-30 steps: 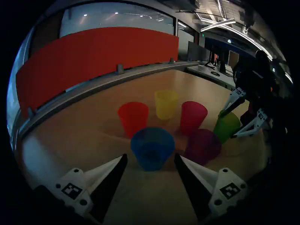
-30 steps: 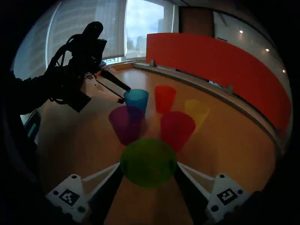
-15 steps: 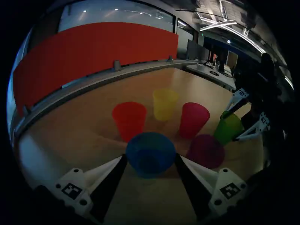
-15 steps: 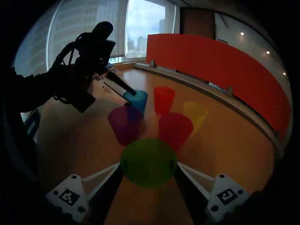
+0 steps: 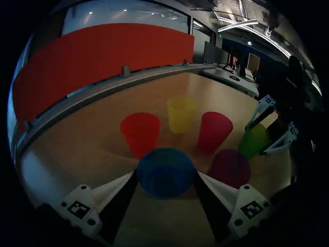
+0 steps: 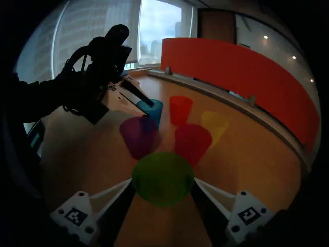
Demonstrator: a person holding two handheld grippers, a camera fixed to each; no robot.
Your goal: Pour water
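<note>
My left gripper (image 5: pixel 165 173) is shut on a blue cup (image 5: pixel 165 178), held just off the wooden table (image 5: pixel 103 140) with its mouth tipped toward the camera. My right gripper (image 6: pixel 162 180) is shut on a green cup (image 6: pixel 163 178). In the right gripper view the blue cup (image 6: pixel 151 110) sits in the left gripper (image 6: pixel 146 110), held by a dark-sleeved hand. In the left gripper view the green cup (image 5: pixel 251 140) hangs in the right gripper (image 5: pixel 258 133) at the far right. I cannot tell whether either cup holds water.
A red cup (image 5: pixel 140 132), a yellow cup (image 5: pixel 181 113), a magenta cup (image 5: pixel 214 131) and a purple cup (image 5: pixel 230 168) stand close together on the table. A red partition (image 5: pixel 103 57) runs along the far edge. Desks stand behind at the right.
The blue cup has risen a little off the table and tipped toward the left camera. The green cup stays in the right gripper, almost unmoved.
</note>
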